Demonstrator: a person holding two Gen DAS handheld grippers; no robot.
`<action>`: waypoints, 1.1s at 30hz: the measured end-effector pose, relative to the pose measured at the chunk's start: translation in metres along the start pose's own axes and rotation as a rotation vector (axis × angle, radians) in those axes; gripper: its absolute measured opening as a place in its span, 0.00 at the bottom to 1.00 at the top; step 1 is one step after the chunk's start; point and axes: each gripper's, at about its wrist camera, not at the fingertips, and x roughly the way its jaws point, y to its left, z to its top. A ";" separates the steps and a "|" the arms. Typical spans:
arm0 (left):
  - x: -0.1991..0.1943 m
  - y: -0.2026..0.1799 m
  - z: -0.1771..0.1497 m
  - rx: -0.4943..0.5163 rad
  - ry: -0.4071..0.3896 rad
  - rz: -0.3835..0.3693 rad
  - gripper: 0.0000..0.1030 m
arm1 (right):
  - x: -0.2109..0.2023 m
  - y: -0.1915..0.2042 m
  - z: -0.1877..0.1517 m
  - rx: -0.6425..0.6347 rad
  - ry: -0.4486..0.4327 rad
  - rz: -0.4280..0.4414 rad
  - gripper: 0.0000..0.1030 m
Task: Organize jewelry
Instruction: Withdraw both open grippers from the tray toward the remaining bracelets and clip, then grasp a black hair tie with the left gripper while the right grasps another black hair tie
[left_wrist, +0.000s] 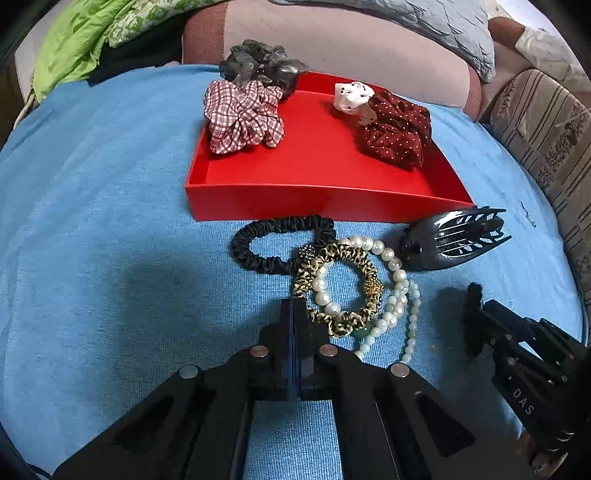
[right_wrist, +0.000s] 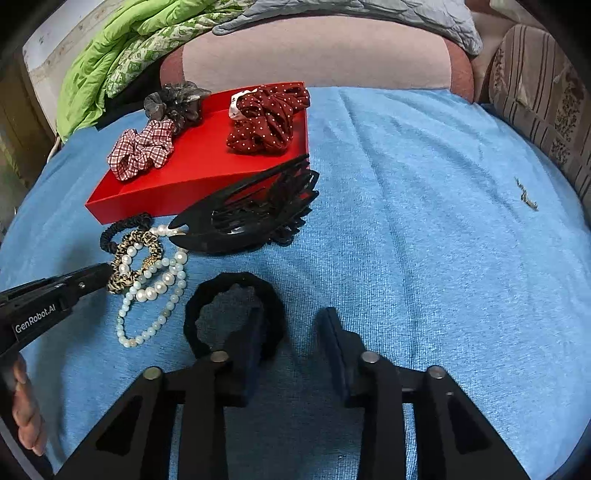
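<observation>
My left gripper (left_wrist: 293, 304) is shut, its tips at the left edge of a leopard-print scrunchie (left_wrist: 334, 326); I cannot tell whether fabric is pinched. The scrunchie lies tangled with pearl bracelets (left_wrist: 388, 254) and a black satin scrunchie (left_wrist: 266, 264). A black claw clip (right_wrist: 251, 218) lies just right of them. The red tray (left_wrist: 317, 206) behind holds a checked scrunchie (left_wrist: 243, 118) and a dark red dotted one (left_wrist: 397, 129); a grey one (left_wrist: 258, 62) sits on its far rim. My right gripper (right_wrist: 291, 314) is open, its left finger inside a thick black hair tie (right_wrist: 192, 325).
Everything rests on a blue towel (right_wrist: 424, 221). Pink cushion (right_wrist: 314, 51), green bedding (right_wrist: 110, 48) and grey cloth lie behind. A striped sofa arm (right_wrist: 546, 92) borders the right. A hand (right_wrist: 26, 406) holds the left gripper's handle.
</observation>
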 end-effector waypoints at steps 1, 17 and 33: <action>0.000 -0.001 -0.001 0.004 0.002 0.000 0.00 | 0.000 0.000 0.000 -0.003 -0.004 -0.003 0.24; -0.026 0.026 0.006 -0.050 -0.054 -0.051 0.25 | -0.007 -0.010 0.000 0.040 0.001 0.059 0.10; 0.015 0.028 0.035 0.058 -0.049 0.028 0.32 | -0.002 -0.006 0.001 0.041 0.011 0.054 0.13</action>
